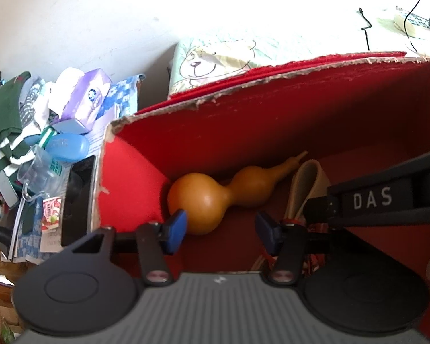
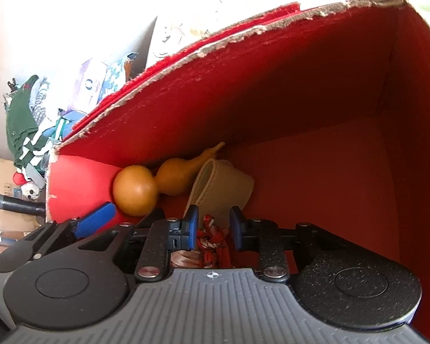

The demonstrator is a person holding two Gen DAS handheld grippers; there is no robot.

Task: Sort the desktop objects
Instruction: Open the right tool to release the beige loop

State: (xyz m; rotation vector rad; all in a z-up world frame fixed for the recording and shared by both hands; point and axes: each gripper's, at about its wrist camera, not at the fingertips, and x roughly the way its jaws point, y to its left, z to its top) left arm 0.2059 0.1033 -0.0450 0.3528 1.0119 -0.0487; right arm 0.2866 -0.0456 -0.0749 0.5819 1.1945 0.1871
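The left gripper [image 1: 220, 229] is hanging spread wide inside the red box [image 1: 243, 120], pinching nothing, its left blue pad sitting just beside the fat bulb of the gourd [image 1: 212, 197]. The gourd is lying on the box floor against the far wall, long axis running from the bulb on the left up-right to the thin stem, so it is lying just ahead and slightly left of the left gripper, which looks the nearer of the two to it. The right gripper [image 2: 215, 229] is also reaching down into the box, fingers partly spread around a red-and-white braided cord [image 2: 212, 240]; whether the pads are actually touching the cord cannot be told. Just ahead of it a beige looped strap [image 2: 223, 186] is standing beside the gourd's neck. Both grippers are pointing forward and down into the box, side by side, the right one showing in the left wrist view as a black body marked DAS. Outside the box, on the left, clutter is piling up on the surface: a purple tissue pack [image 1: 86, 97], a blue case [image 1: 68, 146], green cloth [image 1: 3, 114].
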